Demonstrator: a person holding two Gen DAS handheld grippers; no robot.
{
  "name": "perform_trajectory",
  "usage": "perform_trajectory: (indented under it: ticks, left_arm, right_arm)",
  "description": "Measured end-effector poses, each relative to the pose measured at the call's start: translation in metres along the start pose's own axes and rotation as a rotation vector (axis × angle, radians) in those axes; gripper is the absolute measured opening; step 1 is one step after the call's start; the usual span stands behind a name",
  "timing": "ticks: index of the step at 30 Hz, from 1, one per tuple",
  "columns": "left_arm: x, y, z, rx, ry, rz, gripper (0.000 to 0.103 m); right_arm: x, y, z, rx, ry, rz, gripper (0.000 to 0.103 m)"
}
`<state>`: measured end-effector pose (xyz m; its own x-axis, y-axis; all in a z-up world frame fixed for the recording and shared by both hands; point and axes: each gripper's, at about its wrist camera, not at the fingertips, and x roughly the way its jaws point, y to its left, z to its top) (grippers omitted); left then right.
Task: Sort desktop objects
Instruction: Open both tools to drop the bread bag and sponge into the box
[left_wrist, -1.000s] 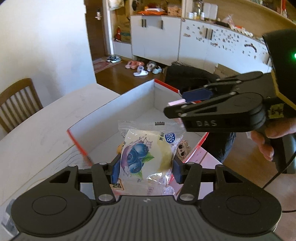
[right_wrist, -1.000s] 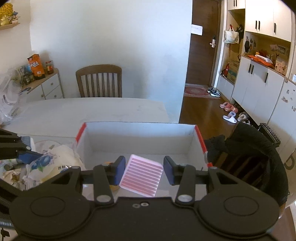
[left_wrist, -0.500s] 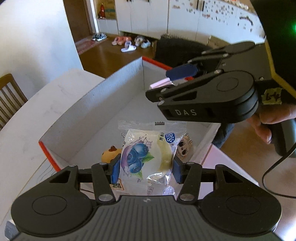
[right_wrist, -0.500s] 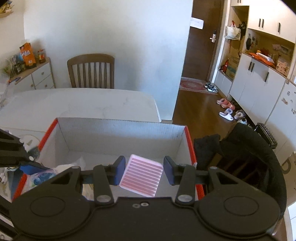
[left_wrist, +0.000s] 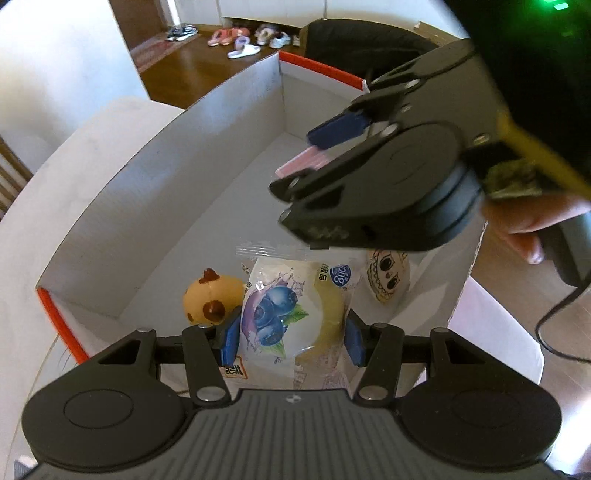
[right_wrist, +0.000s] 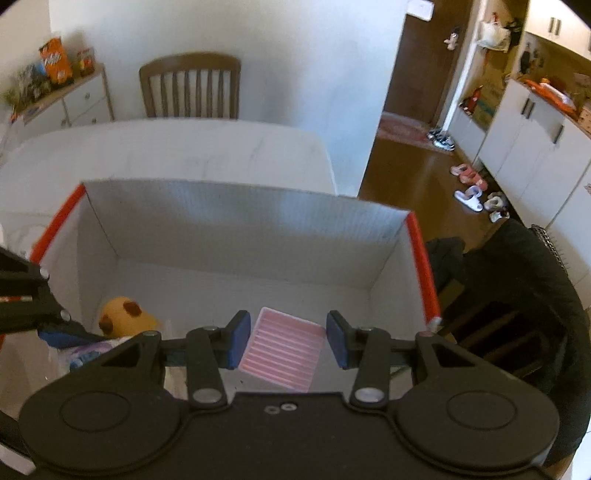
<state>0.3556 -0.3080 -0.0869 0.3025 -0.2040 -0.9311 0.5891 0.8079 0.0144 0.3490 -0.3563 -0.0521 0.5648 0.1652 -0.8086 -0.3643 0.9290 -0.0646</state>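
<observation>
Left gripper (left_wrist: 290, 339) clamps a blueberry snack packet (left_wrist: 291, 314) above the box (right_wrist: 236, 225), positioned for release inside. Right gripper (right_wrist: 284, 341), also over the box, pinches a pink card (right_wrist: 282, 349) for the same deposit.

Box (right_wrist: 236, 221) on table (right_wrist: 184, 147), chair (right_wrist: 190, 86) behind. Toy (left_wrist: 210, 301) in box, left of my snack pack (left_wrist: 291, 317); my card (right_wrist: 282, 352) over box, right side.
</observation>
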Motion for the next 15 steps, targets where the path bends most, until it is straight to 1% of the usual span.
perform_trajectory:
  ticks: [2, 5, 8, 12, 15]
  left_arm:
    - [0.002, 0.003, 0.004, -0.008, 0.004, -0.005, 0.054]
    - [0.005, 0.01, 0.007, -0.005, 0.01, -0.017, 0.054]
    - [0.015, 0.011, 0.003, 0.049, 0.04, 0.032, 0.054]
    - [0.026, 0.013, -0.003, 0.068, 0.073, 0.041, 0.054]
    - [0.029, 0.019, -0.007, 0.052, 0.081, 0.025, 0.053]
  right_arm:
    - [0.01, -0.001, 0.003, -0.004, 0.03, -0.003, 0.045]
    - [0.019, -0.003, 0.008, 0.012, 0.052, 0.006, 0.045]
    - [0.027, -0.002, 0.013, 0.011, 0.076, 0.005, 0.045]
    - [0.036, -0.001, 0.016, 0.006, 0.125, 0.003, 0.045]
    - [0.043, 0.002, 0.015, 0.006, 0.177, 0.004, 0.045]
